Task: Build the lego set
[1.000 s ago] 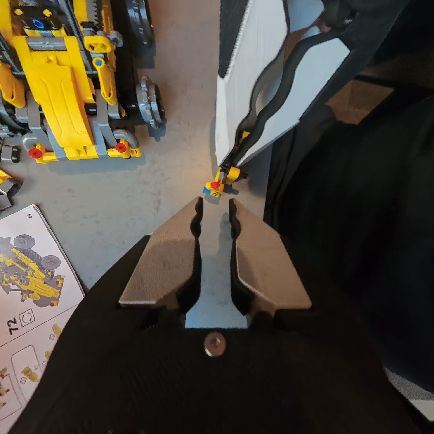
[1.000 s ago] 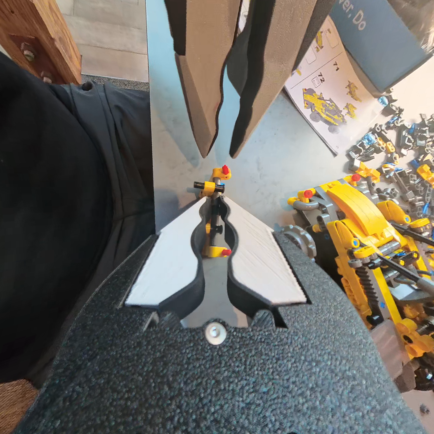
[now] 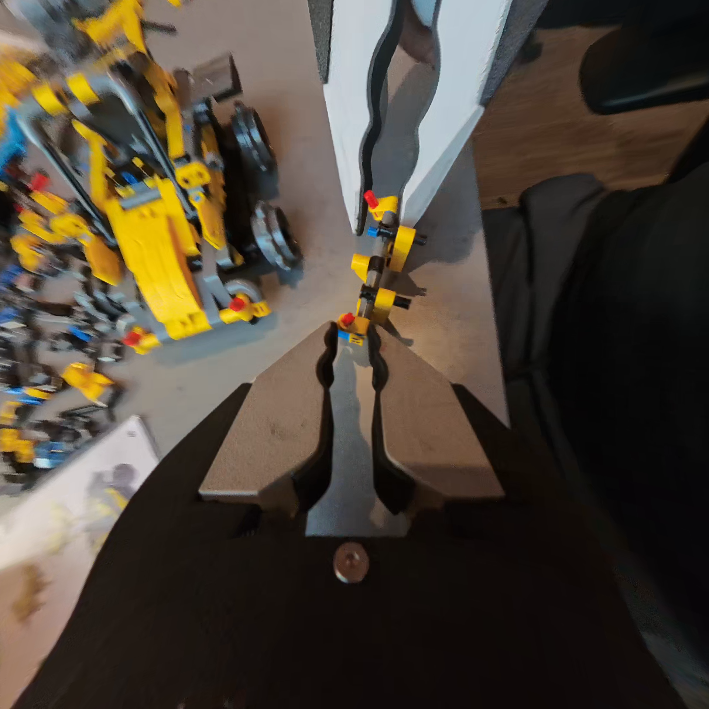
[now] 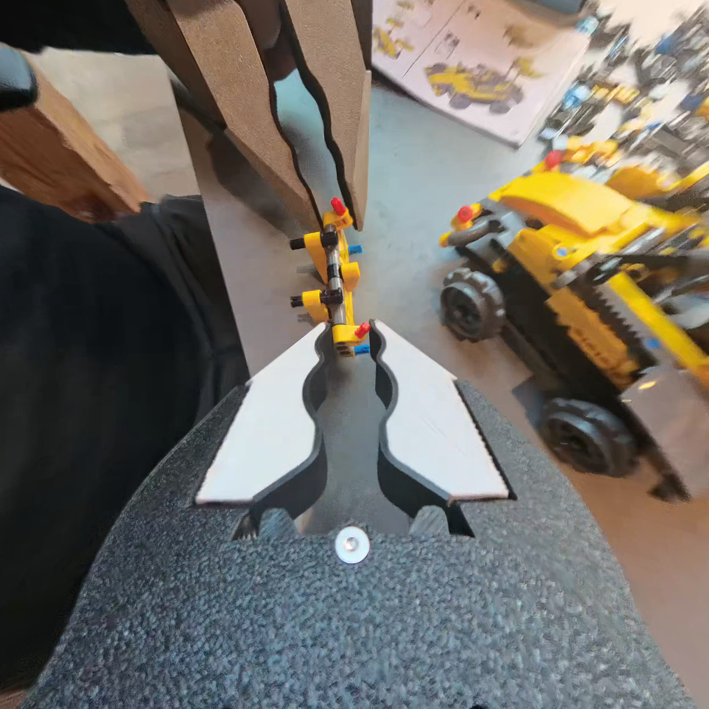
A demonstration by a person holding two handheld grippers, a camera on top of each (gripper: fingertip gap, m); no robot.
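A small yellow brick assembly (image 3: pixel 383 268) with a grey axle and red, blue and black pins hangs just above the grey table (image 3: pixel 445 345), stretched between both grippers. My left gripper (image 3: pixel 352 333), with brown fingers, is shut on the end nearest it. My right gripper (image 4: pixel 349 332), with white fingers, is closed about the opposite end at its fingertips. In the right wrist view the assembly (image 4: pixel 337 276) runs from my white tips up to the left gripper (image 4: pixel 339 224). In the left wrist view the right gripper (image 3: pixel 380 218) comes in from the top.
A large yellow and grey brick vehicle (image 3: pixel 161 245) with black wheels stands to one side, also in the right wrist view (image 4: pixel 575 238). Loose parts (image 3: pixel 38 383) and an open instruction booklet (image 4: pixel 460 57) lie beyond. A person's dark clothing (image 3: pixel 614 383) is at the table edge. The gap from one gripper's tips to the other's is roughly 5 centimeters.
The assembly was deep between the right fingers and the left gripper was open just short of it. Now the left has closed on its end and only the far end sits in the right tips.
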